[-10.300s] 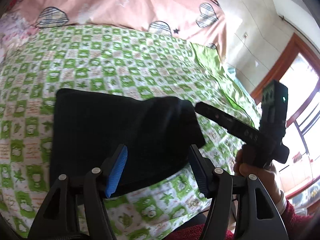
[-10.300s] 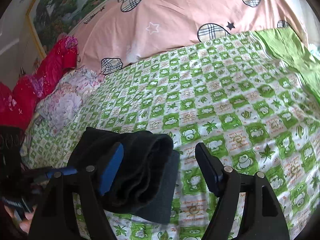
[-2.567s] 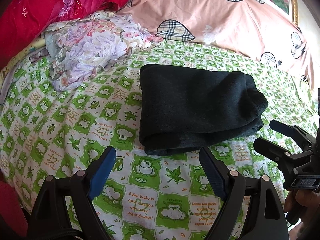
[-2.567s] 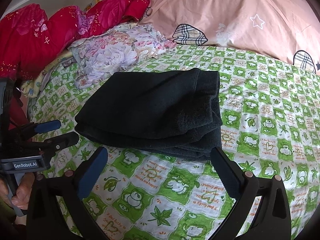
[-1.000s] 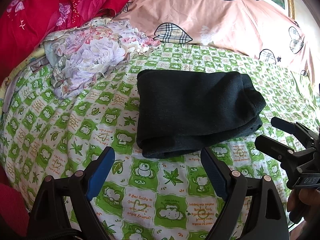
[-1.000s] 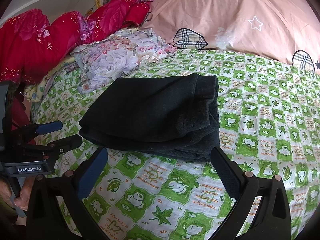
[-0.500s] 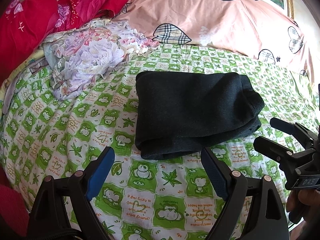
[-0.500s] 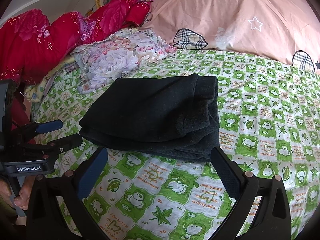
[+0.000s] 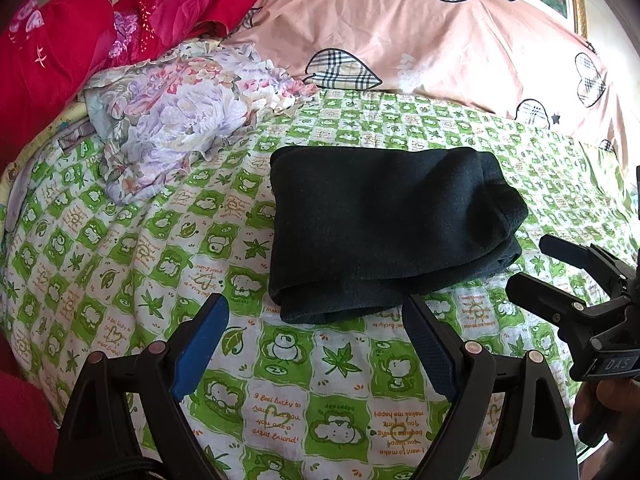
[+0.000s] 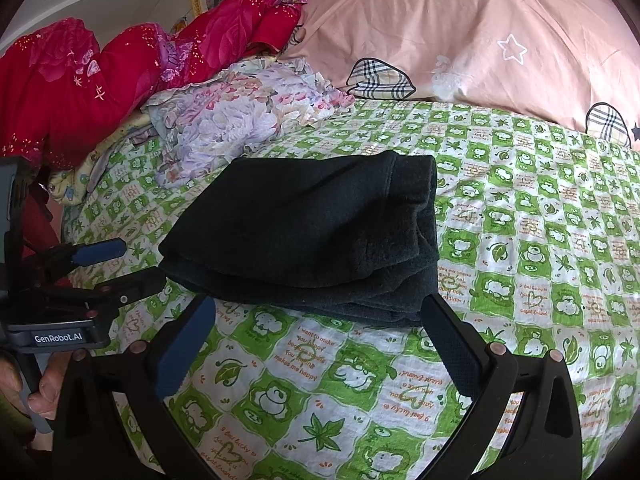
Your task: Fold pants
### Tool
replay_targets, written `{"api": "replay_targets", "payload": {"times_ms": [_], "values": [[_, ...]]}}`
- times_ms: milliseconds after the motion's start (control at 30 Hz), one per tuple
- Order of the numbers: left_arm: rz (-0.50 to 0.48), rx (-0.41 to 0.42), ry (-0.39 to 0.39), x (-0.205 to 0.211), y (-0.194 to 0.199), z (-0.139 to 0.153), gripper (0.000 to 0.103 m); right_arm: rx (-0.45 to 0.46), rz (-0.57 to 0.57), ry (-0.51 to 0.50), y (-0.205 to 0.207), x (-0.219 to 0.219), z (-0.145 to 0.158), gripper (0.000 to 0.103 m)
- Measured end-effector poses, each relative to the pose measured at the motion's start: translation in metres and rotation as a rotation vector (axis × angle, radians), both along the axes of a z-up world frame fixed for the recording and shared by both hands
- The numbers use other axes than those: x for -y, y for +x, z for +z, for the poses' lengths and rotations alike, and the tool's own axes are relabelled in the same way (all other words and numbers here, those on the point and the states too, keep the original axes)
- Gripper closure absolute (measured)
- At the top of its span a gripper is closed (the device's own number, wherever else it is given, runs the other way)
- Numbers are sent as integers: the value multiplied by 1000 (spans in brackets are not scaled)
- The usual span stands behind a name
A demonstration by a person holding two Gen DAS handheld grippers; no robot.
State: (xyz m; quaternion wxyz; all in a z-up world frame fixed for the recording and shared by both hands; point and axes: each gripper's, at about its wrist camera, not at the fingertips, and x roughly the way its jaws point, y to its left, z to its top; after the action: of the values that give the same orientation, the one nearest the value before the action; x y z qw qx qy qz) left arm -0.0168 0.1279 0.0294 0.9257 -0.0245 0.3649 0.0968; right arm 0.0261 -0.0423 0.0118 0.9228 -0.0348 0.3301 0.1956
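Both claws stand apart and grip nothing. Seen from its own camera, the left claw hovers over the green checked bedsheet just near of the pants, its blue pads spread wide on either side of the near fold. From the right wrist camera, the right claw hangs likewise at the near edge of the same bundle, fingers wide, touching no cloth.

No container shows in either view. The pants are dark, almost black, of a fleecy cloth, folded into a thick squarish stack of several layers that lies flat in the middle of the bed. Layered edges show along its near side, and a rounded fold bulges at its right end. Far left lie a flowered cloth and a red quilt; a pink cover with plaid hearts lies at the far end.
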Motion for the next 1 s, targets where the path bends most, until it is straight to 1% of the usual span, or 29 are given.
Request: {"api": "replay_targets", "payload": {"times_ms": [367,533,1000], "values": [[10,3,5,-1,1,1,14,0,6,1,5,-1,4,1],[11,-6,-19,-6,5,1,13,-3,9,3,9,0,5,1],[-4,5,-6,0,13,6,13,-15,-8,12,14,5,4,1]]}}
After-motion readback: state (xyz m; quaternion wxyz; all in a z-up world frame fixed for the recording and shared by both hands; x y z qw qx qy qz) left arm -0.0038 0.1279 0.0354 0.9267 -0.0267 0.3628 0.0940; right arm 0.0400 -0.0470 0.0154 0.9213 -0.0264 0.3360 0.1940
